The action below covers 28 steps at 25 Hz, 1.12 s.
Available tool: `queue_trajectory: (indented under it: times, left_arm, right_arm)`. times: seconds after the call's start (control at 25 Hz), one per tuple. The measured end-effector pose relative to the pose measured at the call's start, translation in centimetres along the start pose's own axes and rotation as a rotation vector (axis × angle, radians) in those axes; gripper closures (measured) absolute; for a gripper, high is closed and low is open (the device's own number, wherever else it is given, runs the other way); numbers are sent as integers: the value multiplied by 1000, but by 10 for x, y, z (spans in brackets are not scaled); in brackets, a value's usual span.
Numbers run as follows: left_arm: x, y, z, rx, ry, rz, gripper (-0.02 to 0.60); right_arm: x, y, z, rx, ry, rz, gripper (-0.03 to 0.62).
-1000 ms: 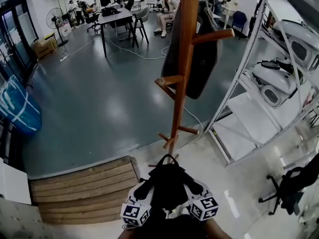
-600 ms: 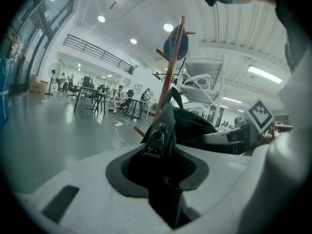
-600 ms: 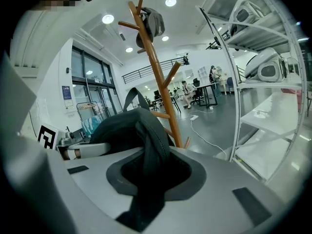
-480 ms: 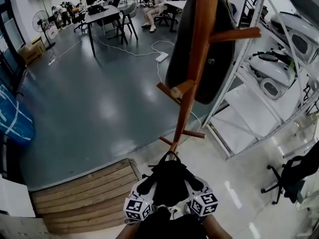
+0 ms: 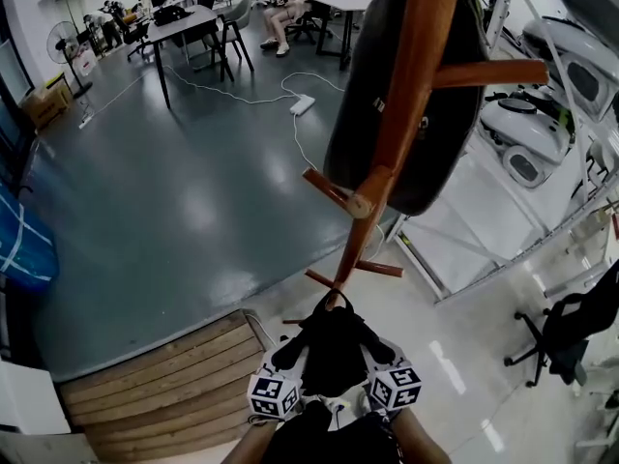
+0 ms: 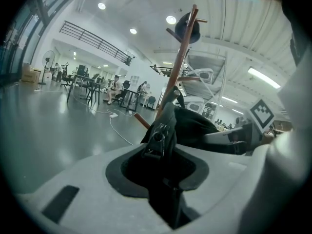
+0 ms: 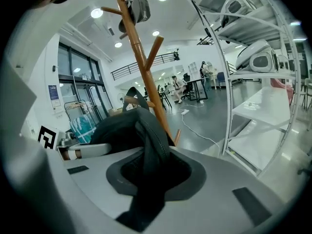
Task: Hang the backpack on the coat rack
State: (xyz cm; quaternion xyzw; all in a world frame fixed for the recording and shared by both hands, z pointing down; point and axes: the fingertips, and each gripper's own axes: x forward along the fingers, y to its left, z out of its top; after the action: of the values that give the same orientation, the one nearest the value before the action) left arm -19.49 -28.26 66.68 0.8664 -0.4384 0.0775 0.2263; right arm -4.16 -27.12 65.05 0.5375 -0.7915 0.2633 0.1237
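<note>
Both hand-held grippers are clenched on the backpack (image 5: 334,348). The left gripper (image 6: 164,175) is closed on a black strap with a buckle (image 6: 157,139), and the right gripper (image 7: 148,175) is closed on a padded black strap (image 7: 152,139). In the head view the backpack is held low between the two marker cubes, not yet hung, with the left gripper (image 5: 290,361) and the right gripper (image 5: 375,356) at its sides. A wooden platform (image 5: 164,380) is seen just to the left of them. Directly beyond the backpack's top loop the coat rack (image 5: 392,153) is stood on the floor, its lowest pegs close to the loop in that view. A dark bag (image 5: 450,104) is hung higher on the rack. White metal shelving (image 5: 503,211) is placed to the right, with a black office chair (image 5: 566,336) near it. Far back, a table (image 5: 189,22) and a standing fan (image 5: 63,39) are seen, with seated people around.
</note>
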Motion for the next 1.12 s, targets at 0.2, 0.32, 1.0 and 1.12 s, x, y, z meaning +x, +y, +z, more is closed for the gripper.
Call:
queue_trajectory:
  times: [0.2, 0.32, 1.0, 1.12]
  left_arm:
    - [23, 8, -8, -8, 19, -9, 468]
    - [33, 13, -13, -16, 34, -5, 468]
    - [69, 38, -31, -58, 97, 51, 462]
    - [70, 41, -32, -63, 103, 66, 457]
  right_arm:
    - [17, -16, -6, 14, 13, -21, 519]
    - [26, -22, -8, 16, 16, -27, 519]
    - [63, -43, -20, 31, 61, -36, 517]
    - [64, -47, -20, 34, 61, -39, 516]
